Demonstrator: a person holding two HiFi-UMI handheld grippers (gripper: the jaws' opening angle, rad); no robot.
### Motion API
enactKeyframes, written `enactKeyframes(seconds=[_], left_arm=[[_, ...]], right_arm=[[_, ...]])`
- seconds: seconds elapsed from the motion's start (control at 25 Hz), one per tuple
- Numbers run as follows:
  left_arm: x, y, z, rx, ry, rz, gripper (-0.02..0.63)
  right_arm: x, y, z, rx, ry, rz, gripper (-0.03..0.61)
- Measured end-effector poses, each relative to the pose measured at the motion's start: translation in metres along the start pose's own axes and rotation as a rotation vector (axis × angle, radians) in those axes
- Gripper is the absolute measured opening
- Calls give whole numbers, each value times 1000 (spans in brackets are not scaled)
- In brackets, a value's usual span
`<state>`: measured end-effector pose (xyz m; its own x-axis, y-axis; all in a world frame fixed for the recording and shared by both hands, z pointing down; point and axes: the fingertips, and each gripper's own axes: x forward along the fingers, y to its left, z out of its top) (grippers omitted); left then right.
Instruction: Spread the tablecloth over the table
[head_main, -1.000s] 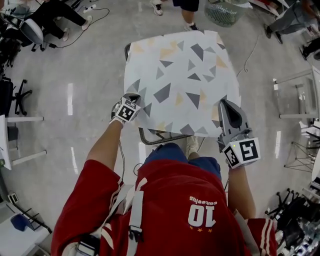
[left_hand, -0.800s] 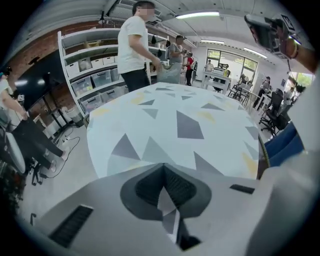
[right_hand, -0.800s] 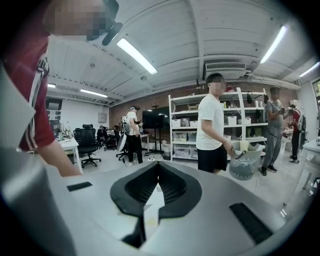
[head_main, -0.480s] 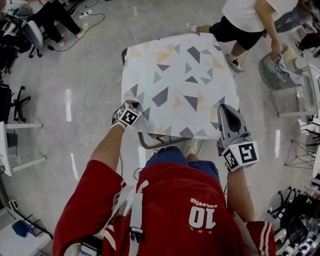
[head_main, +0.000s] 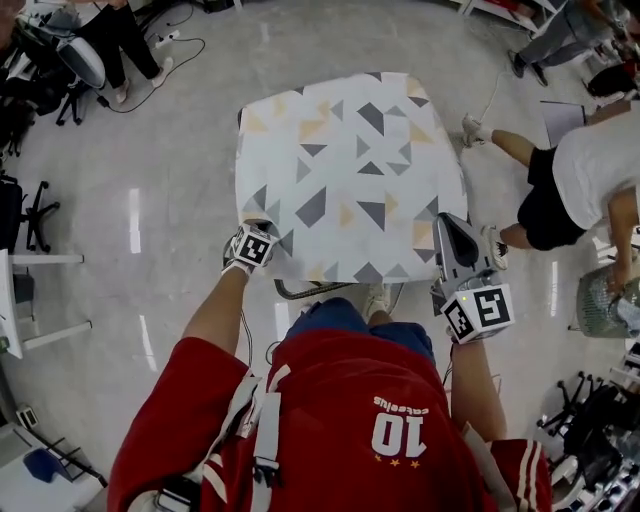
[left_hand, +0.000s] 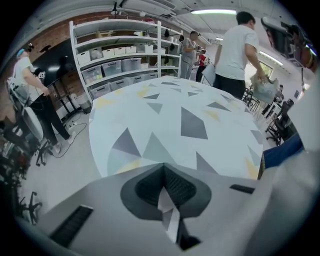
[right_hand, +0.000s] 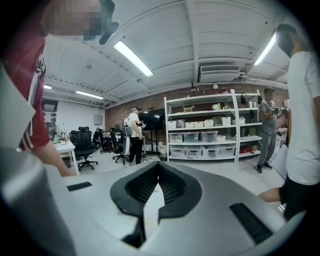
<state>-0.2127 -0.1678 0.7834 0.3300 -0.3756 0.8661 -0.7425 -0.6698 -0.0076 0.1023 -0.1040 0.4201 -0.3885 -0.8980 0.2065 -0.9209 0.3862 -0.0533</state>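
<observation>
Bench (head_main: 300, 292) almost wholly hidden under the tablecloth (head_main: 350, 170), only a dark curved bit of frame peeking out at the near edge. Smooth pale fabric, printed with grey and sandy triangles, lying flat on top. Near left corner pinched in the pressed-together left hand-held gripper (head_main: 262, 226). Near right corner nipped likewise by the right hand-held gripper (head_main: 443, 222), cloth there a mere pale sliver between ribbed dark pads (right_hand: 175, 187).
</observation>
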Motion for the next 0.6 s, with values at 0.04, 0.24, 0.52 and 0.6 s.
enactKeyframes(seconds=[0.04,0.24,0.52,0.6], left_arm=[[-1,-3,-1,-9,3,5,3],[-3,-23,-8,-82,6,42,3],[-9,-44,-15,-136,51,102,3],[-11,-50,-16,-166,56,135,3]], right_arm=[[-2,0,1,3,1,-2,14],[-17,-4,1,18,8,-7,14],[-33,-29,6,-17,27,63,14],[-35,-44,8,-26,33,87,14]])
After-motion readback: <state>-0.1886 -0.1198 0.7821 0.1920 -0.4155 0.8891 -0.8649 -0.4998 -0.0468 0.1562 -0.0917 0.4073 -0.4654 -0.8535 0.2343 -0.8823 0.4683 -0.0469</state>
